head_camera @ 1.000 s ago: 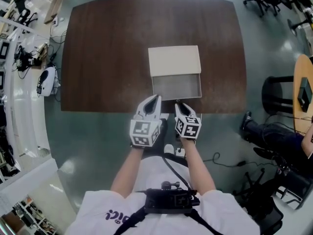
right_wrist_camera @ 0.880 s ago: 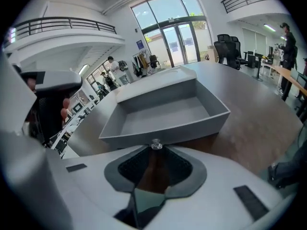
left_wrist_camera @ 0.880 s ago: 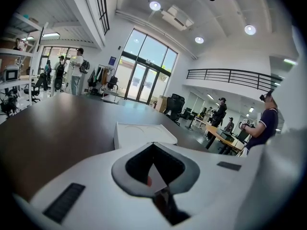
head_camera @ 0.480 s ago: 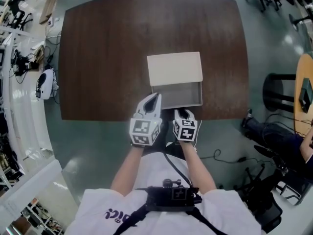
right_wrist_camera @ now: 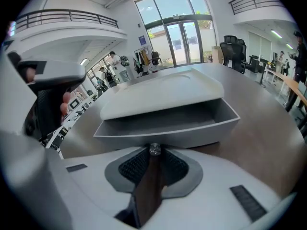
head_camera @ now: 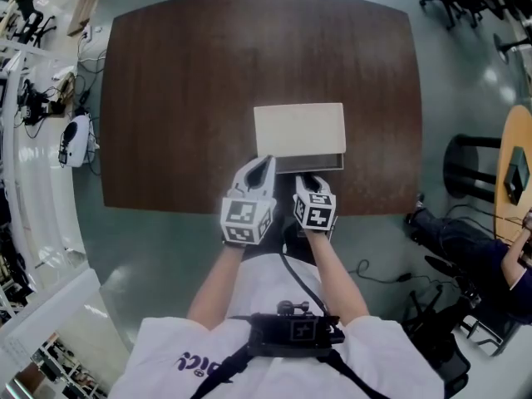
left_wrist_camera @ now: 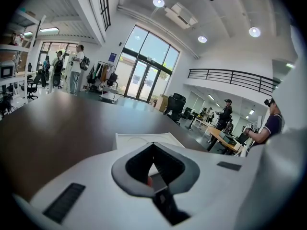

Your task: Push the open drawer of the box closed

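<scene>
- While drawer [right_wrist_camera: 163, 128] sticks partway out of box [head_camera: 299, 127] near tabletop [head_camera: 183, 98] front edge, task looks mostly done; last stretch of push left.
- Right hand-held gripper [right_wrist_camera: 154, 150]: jaws pressed together, tip at drawer front.
- Left hand-held gripper [left_wrist_camera: 152, 145]: pressed together, empty, just beside box.

The box [head_camera: 299, 129] sits on the table [head_camera: 183, 98] close to the near edge, a little right of the middle. Its drawer [head_camera: 309, 164] juts from the near side (only slightly). The right gripper [head_camera: 309, 179] is at the drawer's front, and the left gripper [head_camera: 264, 163] is just left of it.
</scene>
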`<state>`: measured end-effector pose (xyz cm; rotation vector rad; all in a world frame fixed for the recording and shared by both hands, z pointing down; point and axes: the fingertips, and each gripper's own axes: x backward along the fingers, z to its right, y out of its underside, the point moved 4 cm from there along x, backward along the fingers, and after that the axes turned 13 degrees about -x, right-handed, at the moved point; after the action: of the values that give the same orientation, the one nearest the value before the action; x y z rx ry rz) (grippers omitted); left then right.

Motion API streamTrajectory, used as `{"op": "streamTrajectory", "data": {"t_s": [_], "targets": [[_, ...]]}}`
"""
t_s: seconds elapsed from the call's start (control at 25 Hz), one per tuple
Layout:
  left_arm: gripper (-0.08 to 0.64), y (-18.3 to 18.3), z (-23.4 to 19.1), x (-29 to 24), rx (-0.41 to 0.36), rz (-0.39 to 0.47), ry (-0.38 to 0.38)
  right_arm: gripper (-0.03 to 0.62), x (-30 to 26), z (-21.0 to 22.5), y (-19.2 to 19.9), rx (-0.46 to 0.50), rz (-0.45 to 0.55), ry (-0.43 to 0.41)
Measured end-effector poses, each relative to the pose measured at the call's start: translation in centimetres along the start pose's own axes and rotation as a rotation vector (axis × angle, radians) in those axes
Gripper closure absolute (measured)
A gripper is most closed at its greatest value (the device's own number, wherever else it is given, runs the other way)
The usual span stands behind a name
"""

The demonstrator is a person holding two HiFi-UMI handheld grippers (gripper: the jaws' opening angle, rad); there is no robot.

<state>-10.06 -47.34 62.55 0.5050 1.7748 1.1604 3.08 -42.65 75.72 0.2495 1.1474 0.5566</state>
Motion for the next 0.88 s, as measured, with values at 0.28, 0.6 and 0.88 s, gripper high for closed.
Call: {"op": "streamTrajectory", "data": {"t_s": [0.28, 0.6, 0.88], "targets": [[0.552, -1.3, -1.8, -0.3, 0.03, 0.019, -0.036, 0.514, -3.4, -1.6, -4.5, 0.034, -0.031, 0.009], [0.552, -2.9, -0.5, 0.6, 0.006, 0.055, -0.02, 0.514, -3.4, -2.1, -3.3, 0.085, -0.076, -0.028], [0.552, -2.3, 3.0, 2.3, -0.021, 0.078, -0.022, 0.514, 0.1, -0.8, -1.8, 0.055, -0.021, -0.075]]}}
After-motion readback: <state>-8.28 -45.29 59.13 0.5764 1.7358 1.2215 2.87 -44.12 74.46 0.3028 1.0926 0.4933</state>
